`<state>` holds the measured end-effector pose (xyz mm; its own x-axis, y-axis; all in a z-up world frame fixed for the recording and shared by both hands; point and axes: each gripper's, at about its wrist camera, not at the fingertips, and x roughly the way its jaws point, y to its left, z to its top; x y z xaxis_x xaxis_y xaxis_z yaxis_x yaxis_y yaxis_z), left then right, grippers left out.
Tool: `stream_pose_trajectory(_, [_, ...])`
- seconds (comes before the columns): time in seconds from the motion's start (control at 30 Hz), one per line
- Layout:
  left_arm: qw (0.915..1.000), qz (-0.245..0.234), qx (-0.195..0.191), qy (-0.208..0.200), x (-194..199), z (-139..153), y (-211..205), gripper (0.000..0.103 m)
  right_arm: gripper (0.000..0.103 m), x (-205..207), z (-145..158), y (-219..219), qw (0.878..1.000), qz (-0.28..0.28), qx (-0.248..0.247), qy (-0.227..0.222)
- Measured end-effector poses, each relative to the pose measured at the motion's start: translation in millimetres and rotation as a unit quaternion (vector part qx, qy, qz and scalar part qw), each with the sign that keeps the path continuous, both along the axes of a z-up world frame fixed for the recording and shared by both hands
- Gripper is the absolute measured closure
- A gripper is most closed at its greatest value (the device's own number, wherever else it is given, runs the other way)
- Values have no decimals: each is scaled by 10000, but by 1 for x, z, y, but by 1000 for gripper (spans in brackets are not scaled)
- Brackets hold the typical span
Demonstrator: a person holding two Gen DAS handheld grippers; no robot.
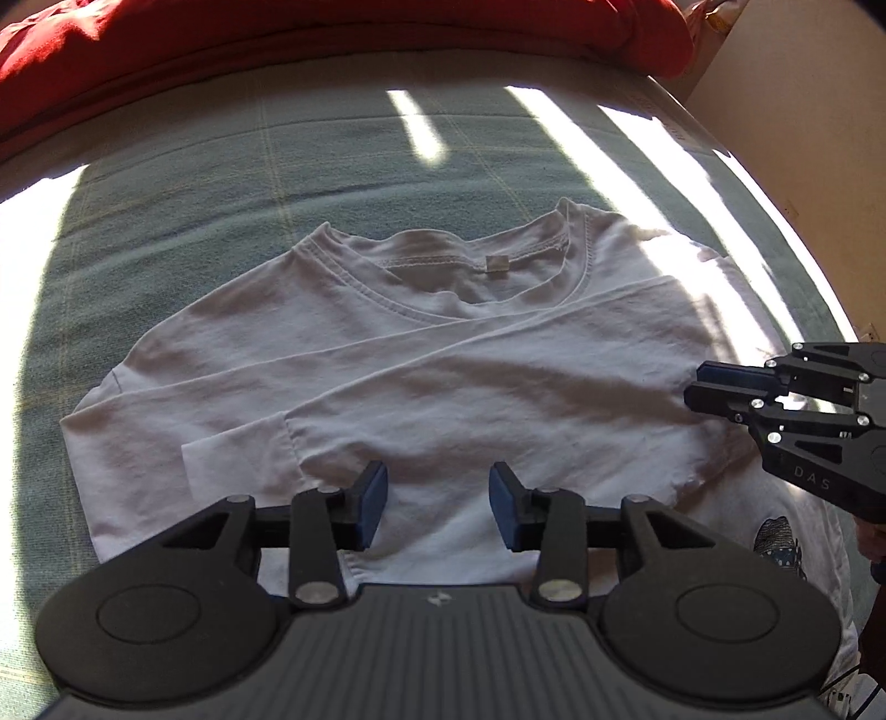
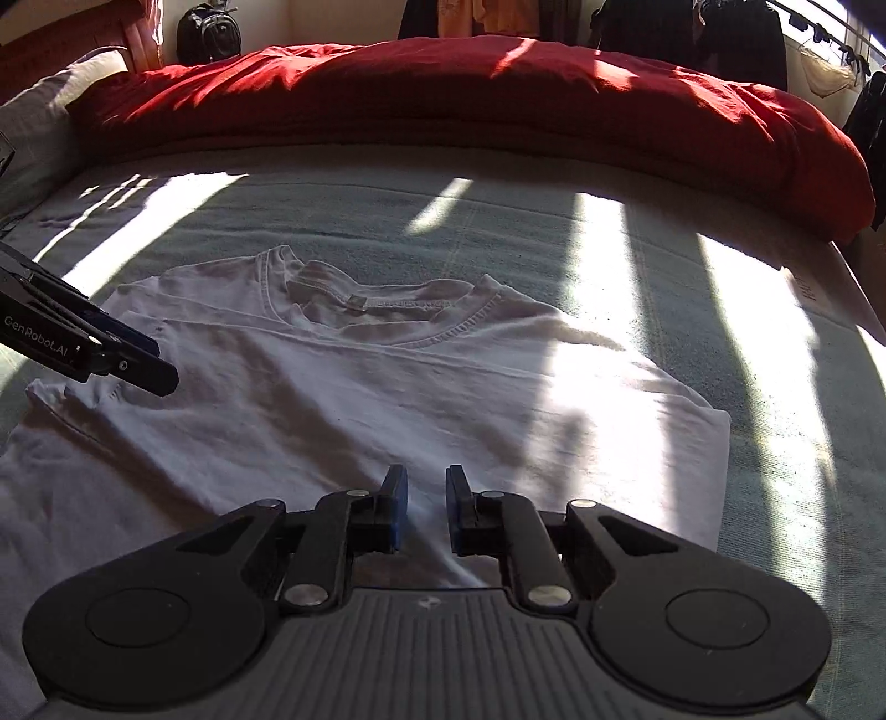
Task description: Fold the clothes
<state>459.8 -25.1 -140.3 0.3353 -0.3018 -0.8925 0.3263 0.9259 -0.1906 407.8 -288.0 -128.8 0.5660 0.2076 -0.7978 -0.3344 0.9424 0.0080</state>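
Seemingly part-folded, the white shirt (image 1: 421,376) lies flat on the bed (image 1: 232,166) in the left wrist view, collar toward the red duvet (image 1: 332,33), with both long sleeves crossed over the chest. The left tongs (image 1: 437,507) stand spread wide above the lower chest, pads clear of the cloth and holding nothing. The right tongs (image 1: 692,387) show at the right edge, just over the shirt's side; from this angle their fingers look close together, and I cannot tell whether they pinch any fabric.

Next, in the right wrist view, the same shirt (image 2: 343,399) spreads across the bed (image 2: 775,387), its right fold edge lit by hard sun stripes. The right tongs (image 2: 426,509) are parted by a narrow gap with nothing between them, hovering over the lower body of the shirt. The left tongs (image 2: 160,376) come in from the left above the shoulder area.

As for risk, the crossed sleeves only rest loosely on top, so a lift of the hem taken with one layer, or uneven between the two sides, could slide them off and undo the fold. The glare may also hide the true fabric edge, leading to a missed grasp.
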Motion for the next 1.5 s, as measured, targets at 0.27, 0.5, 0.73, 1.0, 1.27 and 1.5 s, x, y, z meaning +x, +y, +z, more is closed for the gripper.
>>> stream_pose_trajectory(0.27, [9997,-157,7,-202,-8,13,17,57,83,32,4,-12,9990,-428,53,-143])
stream_pose_trajectory(0.5, [9994,-11,349,-68,5,-8,31,51,79,40,-10,-10,9960,-823,-349,-8])
stream_pose_trajectory(0.73, [9985,-52,550,22,6,10,31,52,61,28,7,-4,9980,-409,472,-21])
stream_pose_trajectory(1.0, [9947,-1006,-158,-114,34,44,-69,52,94,-8,2,-56,9930,-1160,200,68])
stream_pose_trajectory(1.27, [9740,-1846,-1245,419,56,30,-206,52,94,-41,-9,-100,9851,-1713,70,160])
stream_pose_trajectory(1.5, [9557,-2177,-1471,1328,71,-12,-282,52,94,-46,-13,-112,9829,-1786,432,93])
